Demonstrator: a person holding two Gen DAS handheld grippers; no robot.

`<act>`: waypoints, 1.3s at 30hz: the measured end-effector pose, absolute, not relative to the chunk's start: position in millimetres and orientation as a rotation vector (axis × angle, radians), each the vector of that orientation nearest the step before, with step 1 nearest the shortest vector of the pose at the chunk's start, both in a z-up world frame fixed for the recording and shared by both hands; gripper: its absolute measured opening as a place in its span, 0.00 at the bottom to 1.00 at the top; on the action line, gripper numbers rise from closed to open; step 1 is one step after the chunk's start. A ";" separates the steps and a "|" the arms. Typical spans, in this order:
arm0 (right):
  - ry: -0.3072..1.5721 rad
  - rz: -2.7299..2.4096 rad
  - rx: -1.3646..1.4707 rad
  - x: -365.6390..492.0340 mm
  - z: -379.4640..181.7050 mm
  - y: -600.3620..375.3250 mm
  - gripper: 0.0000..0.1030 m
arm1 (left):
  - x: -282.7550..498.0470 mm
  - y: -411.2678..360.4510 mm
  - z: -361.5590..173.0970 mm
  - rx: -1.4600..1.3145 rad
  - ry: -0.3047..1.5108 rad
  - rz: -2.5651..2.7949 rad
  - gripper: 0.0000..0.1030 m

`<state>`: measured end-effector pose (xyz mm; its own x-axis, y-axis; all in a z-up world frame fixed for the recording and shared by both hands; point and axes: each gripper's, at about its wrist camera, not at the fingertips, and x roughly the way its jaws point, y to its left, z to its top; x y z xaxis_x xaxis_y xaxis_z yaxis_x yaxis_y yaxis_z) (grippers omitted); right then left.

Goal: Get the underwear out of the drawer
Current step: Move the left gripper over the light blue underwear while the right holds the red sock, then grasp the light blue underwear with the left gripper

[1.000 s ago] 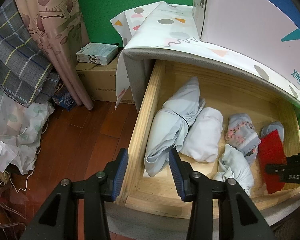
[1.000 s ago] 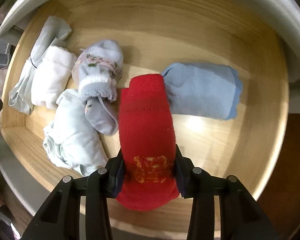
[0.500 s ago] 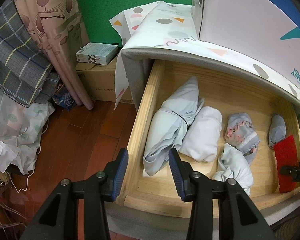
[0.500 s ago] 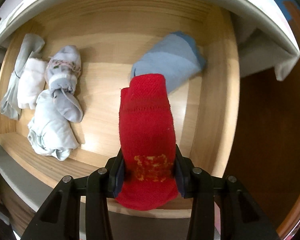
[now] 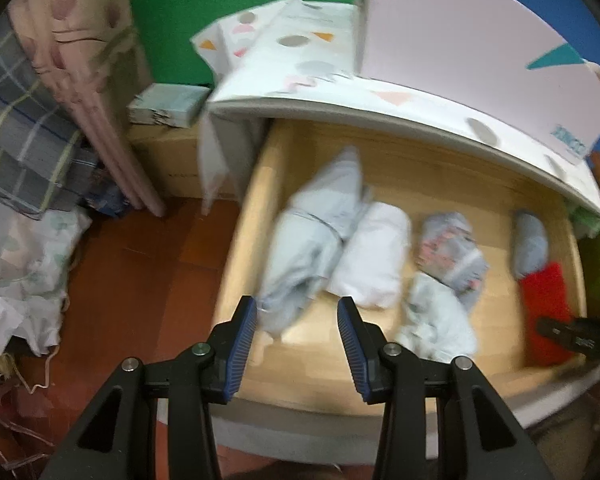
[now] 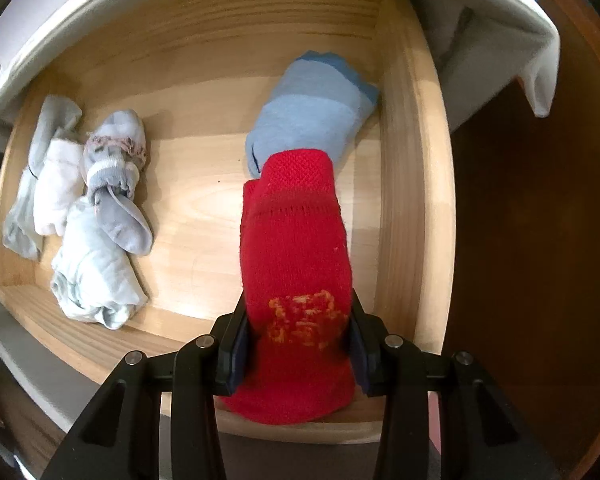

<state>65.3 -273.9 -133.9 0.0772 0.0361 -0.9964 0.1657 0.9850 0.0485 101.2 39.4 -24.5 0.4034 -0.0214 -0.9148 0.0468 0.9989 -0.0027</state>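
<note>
Underwear (image 6: 296,272), the red one, is squeezed in the right gripper (image 6: 298,344) over the drawer (image 6: 404,200), the left gripper (image 5: 296,344) hangs open, and lifting it clear seems next.

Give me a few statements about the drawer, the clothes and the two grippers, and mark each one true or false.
1. The right gripper holds a red garment. True.
2. The left gripper grips the white roll. False: its jaws are empty, above the drawer's front left corner.
3. A blue folded garment lies by the drawer's right wall. True.
4. The drawer holds only the red garment. False: several pale bundles lie at its left.
</note>
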 end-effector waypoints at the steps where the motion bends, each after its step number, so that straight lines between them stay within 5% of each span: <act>1: 1.490 -0.095 0.184 64.1 -133.0 -280.2 0.37 | 101.9 34.4 -23.0 0.017 1.171 -0.074 0.42; 28: 1.469 -0.082 0.241 76.8 -139.6 -252.2 0.37 | 142.8 -73.7 -97.5 -0.145 1.602 -0.139 0.43; 39: 1.467 -0.081 0.246 76.9 -140.0 -250.1 0.37 | 154.8 -83.3 -121.0 -0.083 1.665 -0.041 0.54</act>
